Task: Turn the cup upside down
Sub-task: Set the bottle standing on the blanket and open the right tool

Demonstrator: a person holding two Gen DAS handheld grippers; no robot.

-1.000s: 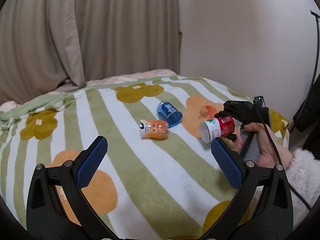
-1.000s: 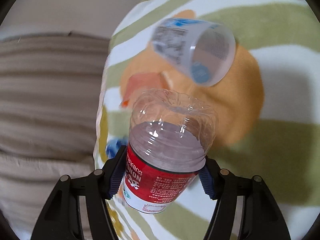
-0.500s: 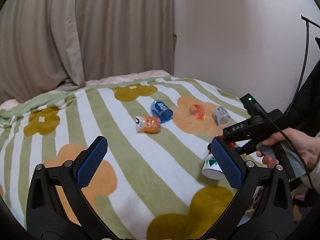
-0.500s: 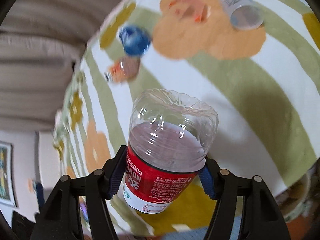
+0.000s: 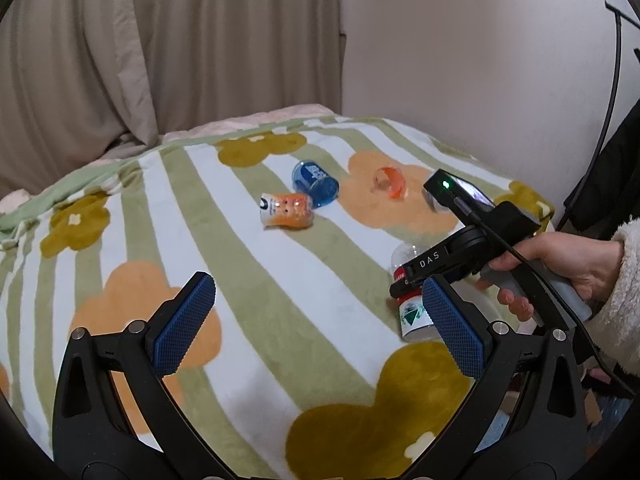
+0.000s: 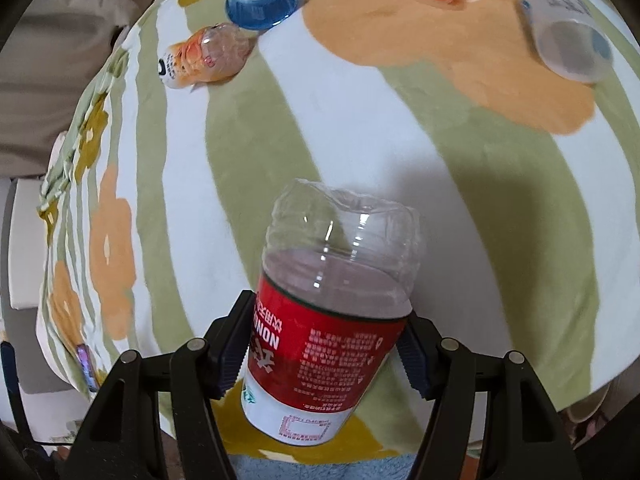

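Note:
A clear plastic cup with a red and white label (image 6: 320,344) stands with its closed base up and its mouth down, at or just above the striped flower blanket (image 6: 392,152). My right gripper (image 6: 324,350) is shut on its labelled waist. The left wrist view shows the same cup (image 5: 414,314) at the blanket's front right. There the right gripper (image 5: 404,286) is held by a hand (image 5: 560,264). My left gripper (image 5: 316,292) hangs open over the blanket's front, with nothing between its blue pads (image 5: 184,324).
Several other cups lie on their sides farther back: a blue one (image 5: 316,184), an orange-labelled one (image 5: 286,210), a small orange one (image 5: 390,182), and a clear white-labelled one (image 6: 564,36). A curtain (image 5: 120,60) and a wall (image 5: 480,60) stand behind the bed.
The right gripper has turned the red-labelled cup from sideways in the air to base up. It has brought the cup down and nearer, to the blanket's front right. The left gripper stays open.

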